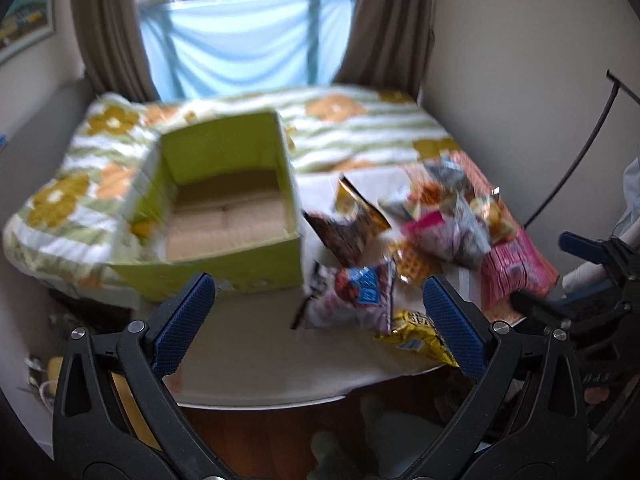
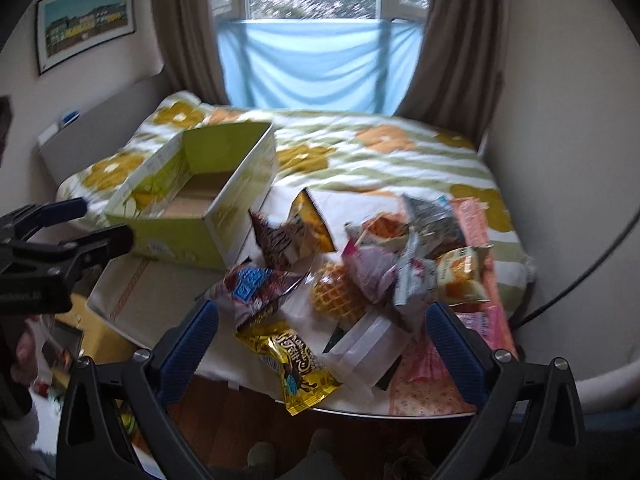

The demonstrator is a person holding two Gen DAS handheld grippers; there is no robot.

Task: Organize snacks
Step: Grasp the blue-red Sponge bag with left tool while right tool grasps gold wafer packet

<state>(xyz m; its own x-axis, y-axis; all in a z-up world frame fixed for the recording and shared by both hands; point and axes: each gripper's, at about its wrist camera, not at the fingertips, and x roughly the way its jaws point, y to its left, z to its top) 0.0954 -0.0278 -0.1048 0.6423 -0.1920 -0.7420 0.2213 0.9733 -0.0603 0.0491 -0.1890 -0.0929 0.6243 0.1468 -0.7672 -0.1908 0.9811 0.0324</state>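
Note:
An empty green cardboard box [image 1: 224, 208] [image 2: 192, 208] stands open on the left of a white table top [image 1: 256, 368] [image 2: 152, 296]. A heap of several snack packets [image 1: 432, 220] [image 2: 384, 264] lies to its right, among them a yellow packet [image 1: 416, 336] [image 2: 292, 364] at the near edge, a blue-labelled packet [image 1: 356, 292] [image 2: 260, 288] and a waffle [image 2: 336, 296]. My left gripper [image 1: 320, 320] hangs open in front of the box and the blue-labelled packet. My right gripper [image 2: 324, 344] is open above the yellow packet. Neither holds anything.
Behind the table lies a bed [image 1: 360, 128] [image 2: 380, 152] with a flowered green-and-orange cover, under a curtained window [image 2: 320, 60]. A dark cable [image 1: 576, 160] runs down the right wall. The other gripper [image 1: 592, 280] [image 2: 52, 248] shows at each view's side. Wooden floor [image 2: 260, 420] lies below.

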